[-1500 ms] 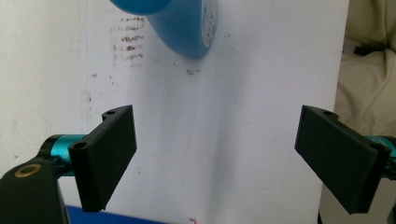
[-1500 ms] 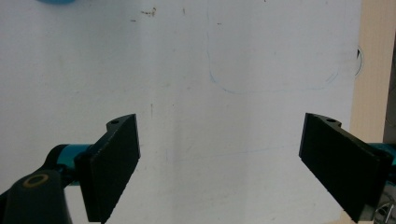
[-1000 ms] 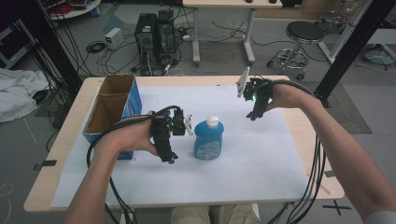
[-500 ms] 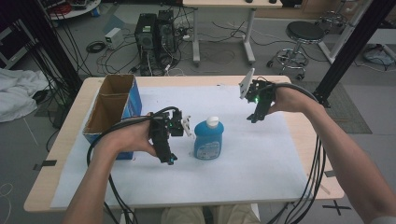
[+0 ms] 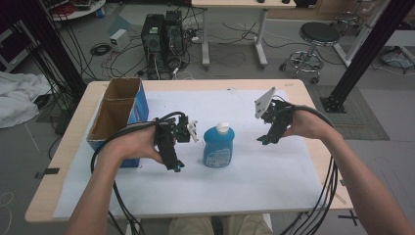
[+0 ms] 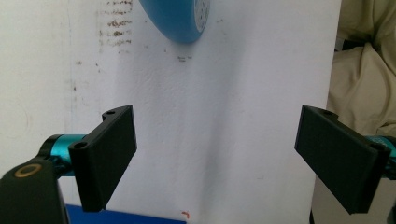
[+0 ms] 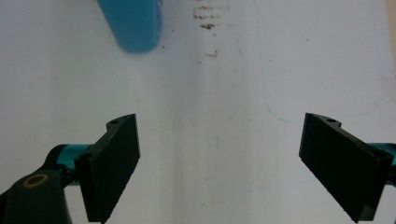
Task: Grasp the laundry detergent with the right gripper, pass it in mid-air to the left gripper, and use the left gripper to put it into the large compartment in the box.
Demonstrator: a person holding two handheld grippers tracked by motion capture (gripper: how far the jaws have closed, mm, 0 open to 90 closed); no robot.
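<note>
A blue bottle (image 5: pixel 219 145) with a white cap stands upright on the white sheet (image 5: pixel 254 176) near the table's middle. My left gripper (image 5: pixel 174 165) hovers just left of it, jaws pointing down toward the near edge, open and holding nothing. In the left gripper view the left gripper (image 6: pixel 224 163) is spread wide over the sheet, with the bottle's base (image 6: pixel 180 18) at the top. My right gripper (image 5: pixel 263 139) is to the bottle's right, apart from it, open and empty. The right gripper view shows the right gripper (image 7: pixel 219 163) wide apart above bare sheet, the bottle (image 7: pixel 133 23) at upper left.
An open cardboard box with blue sides (image 5: pixel 117 115) stands at the table's left, right behind my left hand. Cables trail from both grippers over the near edge. Beyond the table are computer towers (image 5: pixel 164 32), a stool (image 5: pixel 318 36) and a black frame post (image 5: pixel 372 44).
My right gripper has drifted slightly down and toward me, nearer the sheet. The left gripper and the bottle have stayed put.
</note>
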